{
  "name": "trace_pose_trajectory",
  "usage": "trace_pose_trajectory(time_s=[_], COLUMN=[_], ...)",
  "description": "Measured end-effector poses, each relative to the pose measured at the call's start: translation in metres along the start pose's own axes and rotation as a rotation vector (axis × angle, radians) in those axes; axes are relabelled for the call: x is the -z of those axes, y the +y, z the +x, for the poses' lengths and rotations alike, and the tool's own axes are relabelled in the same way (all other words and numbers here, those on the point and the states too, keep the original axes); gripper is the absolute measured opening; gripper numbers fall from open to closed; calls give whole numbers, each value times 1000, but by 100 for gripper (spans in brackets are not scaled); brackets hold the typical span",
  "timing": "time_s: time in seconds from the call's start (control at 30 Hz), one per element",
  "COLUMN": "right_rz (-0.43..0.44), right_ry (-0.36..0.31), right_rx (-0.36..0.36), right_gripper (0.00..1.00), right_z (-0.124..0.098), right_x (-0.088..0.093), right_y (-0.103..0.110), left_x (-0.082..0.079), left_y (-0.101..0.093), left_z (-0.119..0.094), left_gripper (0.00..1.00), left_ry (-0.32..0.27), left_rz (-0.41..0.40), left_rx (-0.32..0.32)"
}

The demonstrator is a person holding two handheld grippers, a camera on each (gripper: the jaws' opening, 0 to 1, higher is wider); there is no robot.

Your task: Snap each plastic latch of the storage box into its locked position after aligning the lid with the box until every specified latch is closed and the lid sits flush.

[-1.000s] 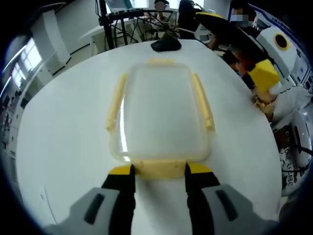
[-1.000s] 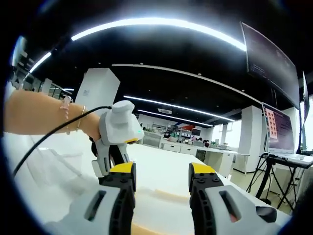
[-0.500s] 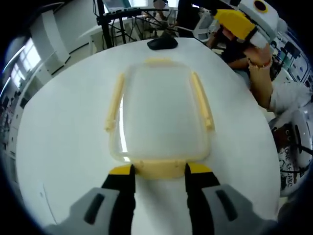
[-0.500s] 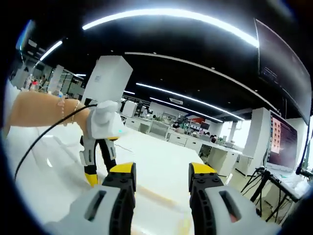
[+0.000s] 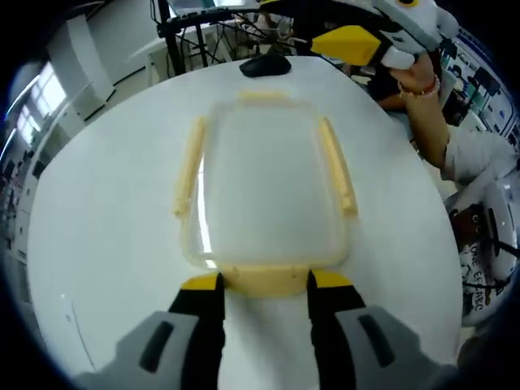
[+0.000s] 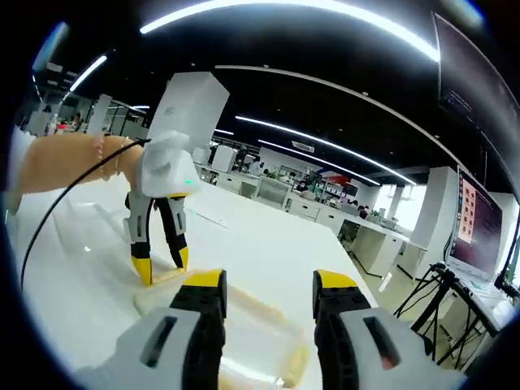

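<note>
On the smooth white round table (image 5: pixel 97 244), my left gripper (image 5: pixel 264 286) brackets the clear storage box's (image 5: pixel 268 183) yellow latch (image 5: pixel 264 279), jaws apart, while my right gripper (image 6: pixel 268 294) hovers spread.

The left gripper view looks steeply down on the storage box (image 5: pixel 268 191) from its near short end, close. The right gripper view faces low across the same box (image 6: pixel 219 313), toward the room.

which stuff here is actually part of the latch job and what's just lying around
Part of the job:
storage box with its clear lid
yellow latches: near, left, right, far
left gripper
right gripper

Just lying about:
black object at the table's far edge
monitor on a stand
</note>
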State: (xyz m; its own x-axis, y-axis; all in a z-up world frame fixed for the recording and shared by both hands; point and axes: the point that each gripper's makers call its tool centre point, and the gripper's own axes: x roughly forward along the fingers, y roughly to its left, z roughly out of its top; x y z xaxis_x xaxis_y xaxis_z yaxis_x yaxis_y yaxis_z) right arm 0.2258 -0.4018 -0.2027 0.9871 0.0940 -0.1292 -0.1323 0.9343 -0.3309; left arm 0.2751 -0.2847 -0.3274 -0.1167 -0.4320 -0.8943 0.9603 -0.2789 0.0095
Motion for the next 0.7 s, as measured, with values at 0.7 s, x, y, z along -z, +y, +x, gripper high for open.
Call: trace_pose_trajectory(time_s=[0.7], right_rz=[-171], right_ry=[198], right_rx=[-187], right_gripper=[41], right_z=[3], right_x=[26], right_y=[-2], left_x=[4], left_y=[-10], left_z=[-2], left_gripper=[40], left_ry=[68], left_rz=[9], left_rx=[2])
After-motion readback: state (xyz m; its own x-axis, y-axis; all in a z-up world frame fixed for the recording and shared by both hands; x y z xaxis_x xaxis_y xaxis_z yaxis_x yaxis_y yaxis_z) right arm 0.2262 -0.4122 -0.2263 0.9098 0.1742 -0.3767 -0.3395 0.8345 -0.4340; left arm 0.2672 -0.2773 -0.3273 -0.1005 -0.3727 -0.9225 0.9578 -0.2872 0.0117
